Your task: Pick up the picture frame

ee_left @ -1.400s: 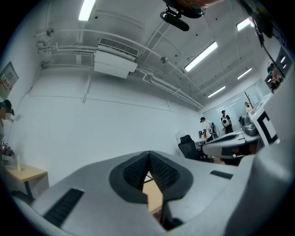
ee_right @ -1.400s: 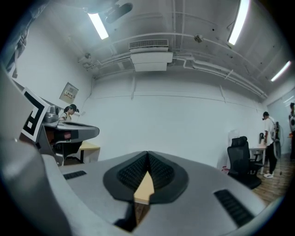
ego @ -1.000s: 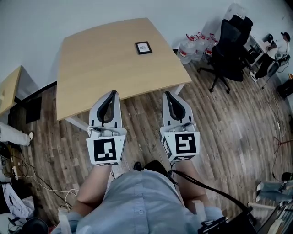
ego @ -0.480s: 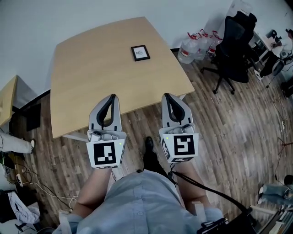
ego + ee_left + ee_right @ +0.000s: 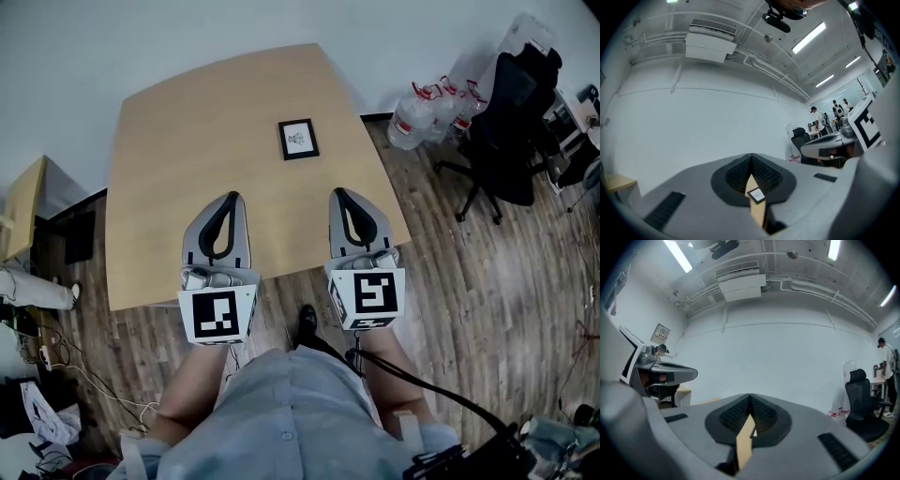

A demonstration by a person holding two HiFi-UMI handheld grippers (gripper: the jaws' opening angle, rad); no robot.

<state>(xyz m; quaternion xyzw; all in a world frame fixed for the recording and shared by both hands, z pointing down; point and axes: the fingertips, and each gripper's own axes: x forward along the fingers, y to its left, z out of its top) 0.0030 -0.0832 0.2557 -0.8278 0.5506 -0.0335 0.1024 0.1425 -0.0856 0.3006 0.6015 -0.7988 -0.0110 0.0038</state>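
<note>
A: Where's the picture frame [image 5: 298, 139] sitting?

B: It's lying flat on the wooden table [image 5: 187, 169], toward the far side and right of centre. Nothing is touching it.

A: And the claws?

B: The left gripper [image 5: 231, 197] and right gripper [image 5: 339, 193] are hovering side by side over the table's near part. They're pointing level toward the frame and are well apart from it. Both are clenched with tips meeting and are gripping nothing. Only a sliver of tabletop is showing through the gap behind the tips.

A: So how far along?

B: I'm reading it as approach only, with no contact and no lift yet. What's remaining is reaching across, opening a claw, closing on the frame and raising it.

A: Anything nearby?

B: An office chair [image 5: 511, 122] and water bottles [image 5: 417, 117] are standing on the floor right of the table, clear of everything.
</note>
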